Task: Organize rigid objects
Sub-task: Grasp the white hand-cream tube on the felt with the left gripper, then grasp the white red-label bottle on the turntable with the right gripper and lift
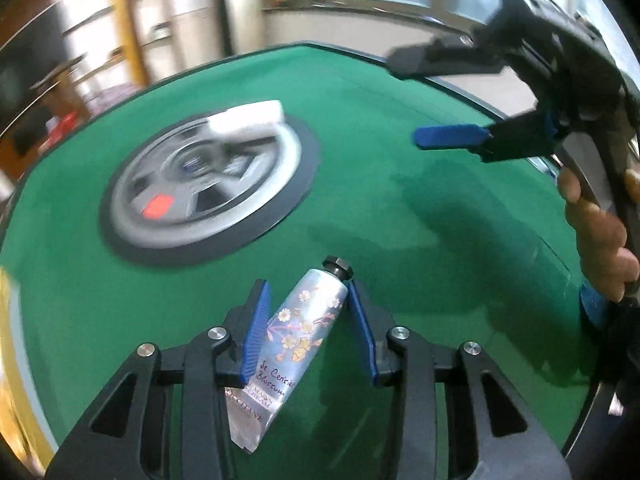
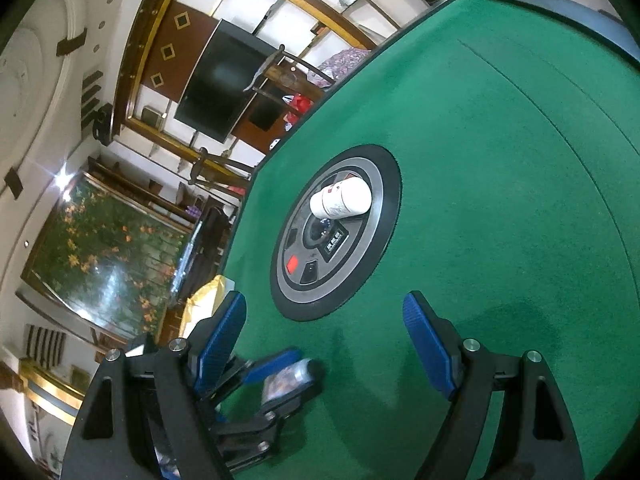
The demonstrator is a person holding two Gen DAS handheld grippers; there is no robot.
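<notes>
A silver hand cream tube (image 1: 304,320) with a flower print and a black cap lies slantwise on the green felt table (image 1: 400,240). My left gripper (image 1: 307,286) is shut on it, blue pads against its two sides. In the right wrist view the same left gripper (image 2: 286,374) shows low down, blurred, with the tube (image 2: 290,378) in it. A white bottle (image 1: 248,120) (image 2: 340,200) lies on its side on the round grey hub (image 1: 132,200) (image 2: 360,264) in the middle of the table. My right gripper (image 2: 324,300) (image 1: 416,100) hovers open over the felt, holding nothing.
A person's hand (image 1: 596,232) holds the right gripper's handle at the right edge. The table's dark rim (image 2: 560,0) runs along the far side. Beyond the left edge are chairs (image 2: 280,68), a dark screen (image 2: 220,80) and shelves.
</notes>
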